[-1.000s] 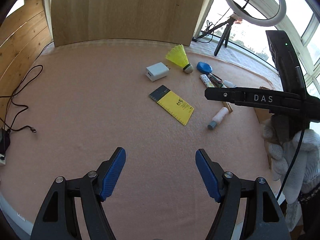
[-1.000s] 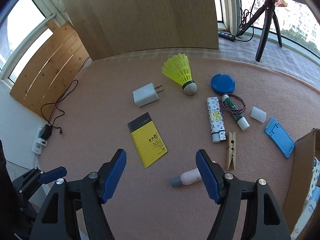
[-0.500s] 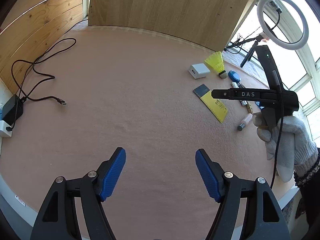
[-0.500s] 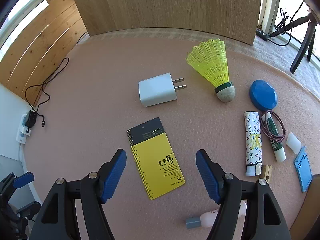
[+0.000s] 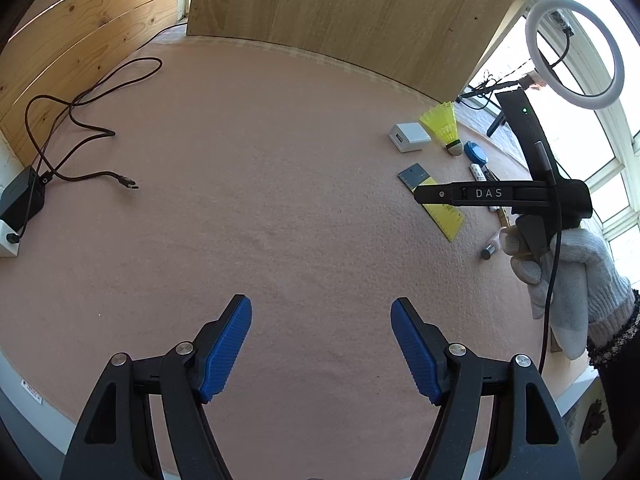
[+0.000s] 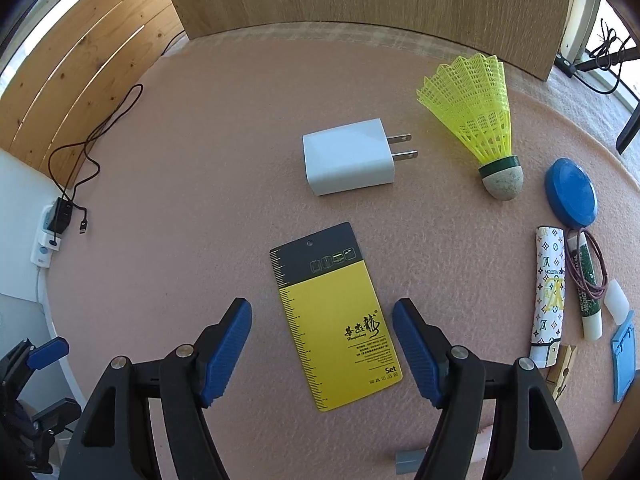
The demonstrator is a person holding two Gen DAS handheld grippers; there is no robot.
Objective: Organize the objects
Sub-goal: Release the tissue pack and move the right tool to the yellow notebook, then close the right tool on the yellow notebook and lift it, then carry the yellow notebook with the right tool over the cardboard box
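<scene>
In the right wrist view my right gripper is open, hovering over a yellow-and-black card that lies flat on the pink felt; the card shows between the blue pads, which do not touch it. Beyond it lie a white charger plug and a yellow shuttlecock. My left gripper is open over bare felt with nothing between its fingers. In the left wrist view the same card, charger and shuttlecock sit far to the right, under the right gripper's body.
Right of the card lie a blue lid, a patterned lighter, a green tube with a hair band, a white cap, a blue clip and a clothespin. A black cable lies at the left. Wooden boards stand behind.
The right gripper has come down and closer over the yellow card. The left gripper has swung left, away from the objects, onto bare felt. Neither gripper's jaws have moved.
</scene>
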